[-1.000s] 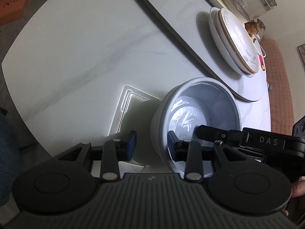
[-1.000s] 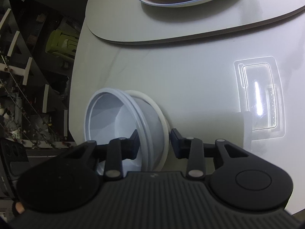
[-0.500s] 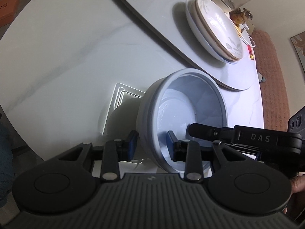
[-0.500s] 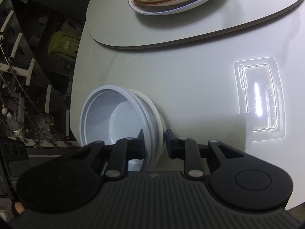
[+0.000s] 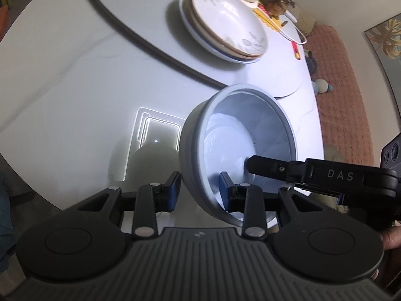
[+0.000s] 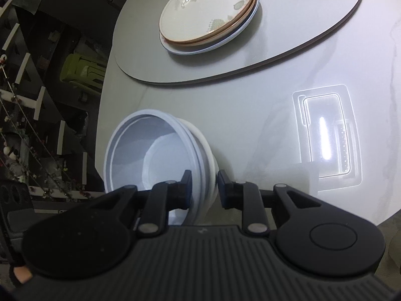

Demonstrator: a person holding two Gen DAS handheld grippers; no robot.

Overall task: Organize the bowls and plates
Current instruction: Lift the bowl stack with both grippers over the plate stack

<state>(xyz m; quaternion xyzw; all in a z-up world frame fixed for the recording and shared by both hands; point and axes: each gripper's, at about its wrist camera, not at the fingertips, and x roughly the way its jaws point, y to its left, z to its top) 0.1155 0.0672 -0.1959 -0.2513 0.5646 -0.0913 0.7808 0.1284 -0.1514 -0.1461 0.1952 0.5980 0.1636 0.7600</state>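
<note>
Bowls [image 5: 240,148] now lifted clear of the table [image 5: 75,75] and tipped, where a second ago they sat lower by the near edge; my left gripper [image 5: 198,188] straddles the near rim, its jaws looser than half a second back, while my right gripper [image 6: 204,185] is clamped on the opposite rim of the nested pair. The plates [image 6: 208,17] sit stacked on the turntable [image 6: 300,25] toward the far edge. Judging by this, the carry has begun, likely toward that stack.
</note>
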